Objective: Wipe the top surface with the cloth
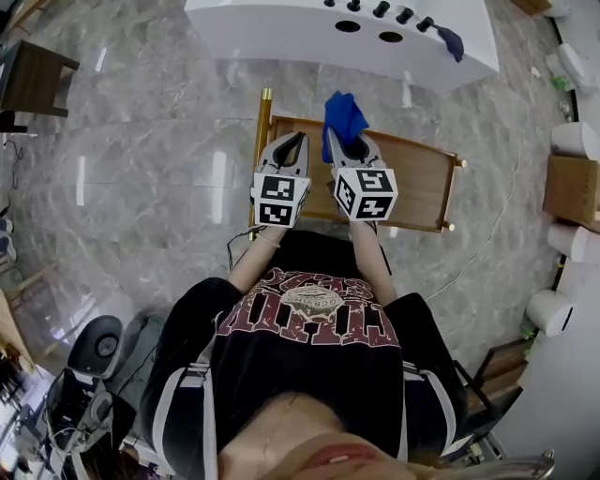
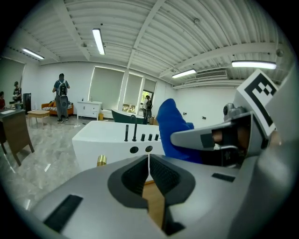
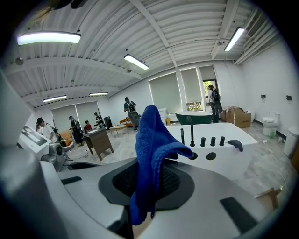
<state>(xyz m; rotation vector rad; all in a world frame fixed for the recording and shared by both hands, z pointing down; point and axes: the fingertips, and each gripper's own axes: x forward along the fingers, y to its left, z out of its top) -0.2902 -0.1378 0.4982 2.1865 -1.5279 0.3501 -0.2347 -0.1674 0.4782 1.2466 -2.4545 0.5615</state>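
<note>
A blue cloth (image 1: pixel 343 114) stands up out of my right gripper (image 1: pixel 343 142), which is shut on it above the far left part of the wooden top surface (image 1: pixel 417 176). In the right gripper view the cloth (image 3: pixel 150 154) is pinched between the dark pads and flops over. My left gripper (image 1: pixel 297 141) hovers just left of it over the top's left end, shut with nothing in it. In the left gripper view the left gripper's (image 2: pixel 148 162) pads meet, with the cloth (image 2: pixel 172 127) to the right and bare wood (image 2: pixel 157 201) below.
A white bathtub-like unit (image 1: pixel 281 28) with black taps (image 1: pixel 380 9) stands just beyond the wooden stand, a small dark cloth (image 1: pixel 450 39) on its right end. Brass posts (image 1: pixel 266 94) mark the stand's corners. Marble floor lies all around. Several people stand far off (image 2: pixel 61 95).
</note>
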